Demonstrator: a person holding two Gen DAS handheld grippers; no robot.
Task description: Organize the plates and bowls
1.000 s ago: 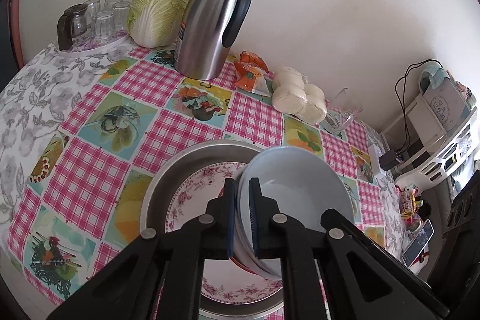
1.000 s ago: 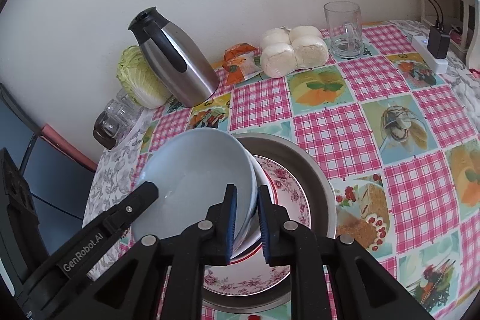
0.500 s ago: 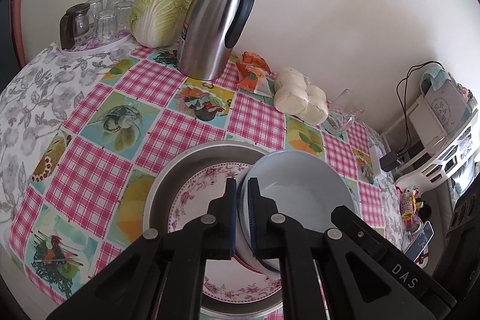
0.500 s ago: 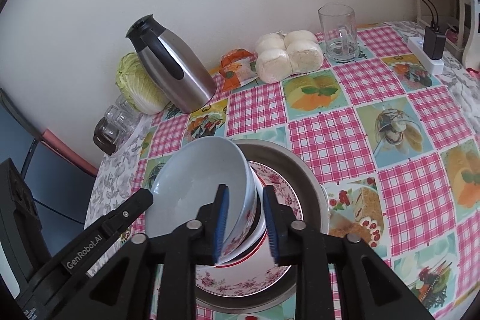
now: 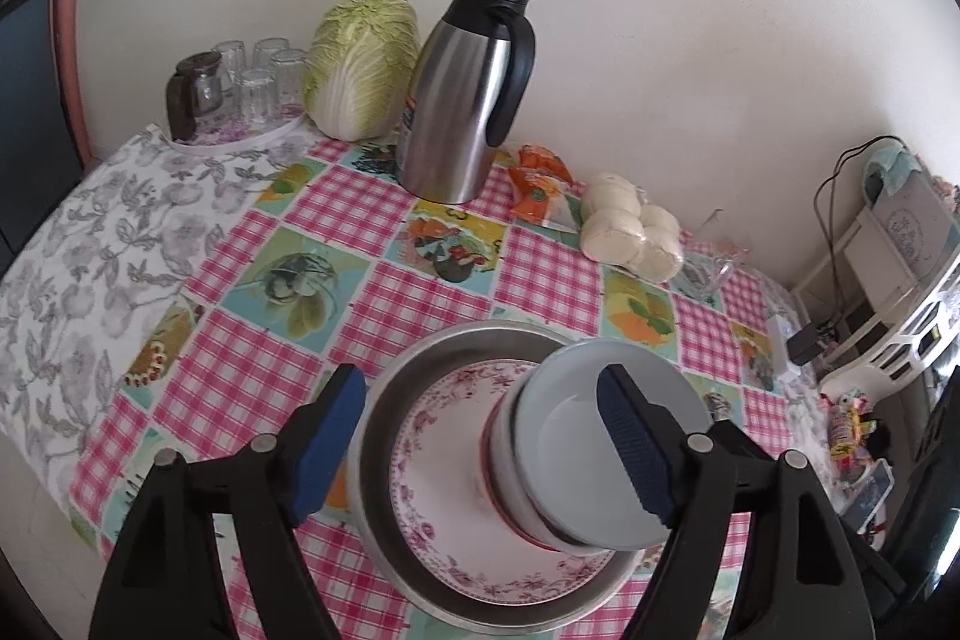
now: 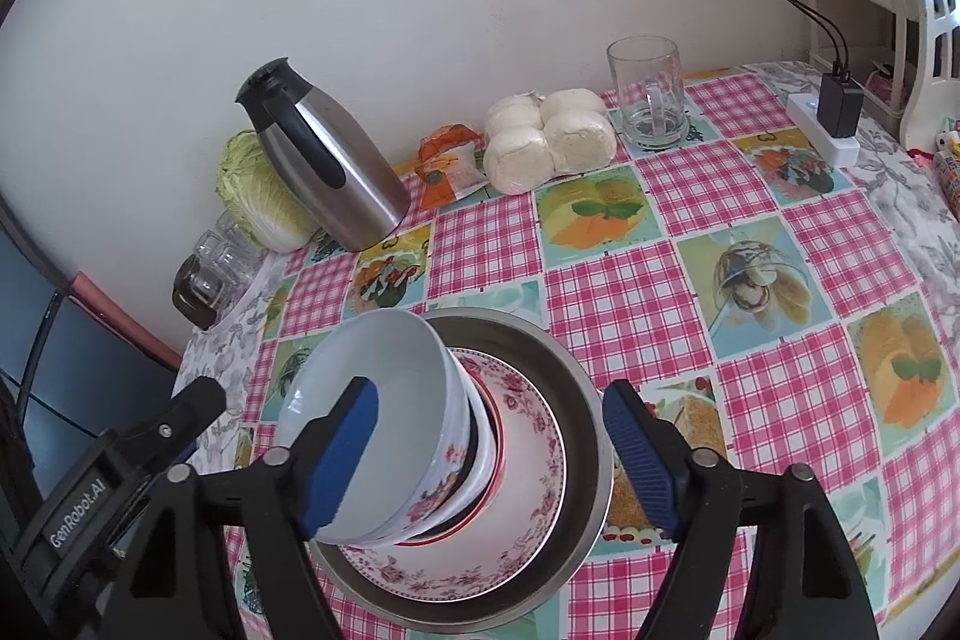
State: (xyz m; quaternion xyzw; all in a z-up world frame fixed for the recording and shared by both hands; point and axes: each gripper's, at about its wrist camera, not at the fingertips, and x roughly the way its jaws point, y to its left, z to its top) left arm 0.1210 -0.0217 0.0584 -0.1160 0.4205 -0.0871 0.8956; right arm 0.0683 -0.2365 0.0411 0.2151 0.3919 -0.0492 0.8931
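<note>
Low in the left wrist view, your left gripper [image 5: 483, 451] has just spread wide, free of the bowl stack [image 5: 591, 451] tilted on the floral plate [image 5: 447, 466]. Bottom centre of the right wrist view, your right gripper [image 6: 492, 451] has also just opened around the stack, inside the metal basin [image 6: 576, 388].

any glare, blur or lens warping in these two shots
Left wrist view: sharp, soft daylight, black fisheye corners, the thermos shows a pale sheen. Right wrist view: equally sharp, the thermos leans from warping, the glass mug shows small highlights.
</note>
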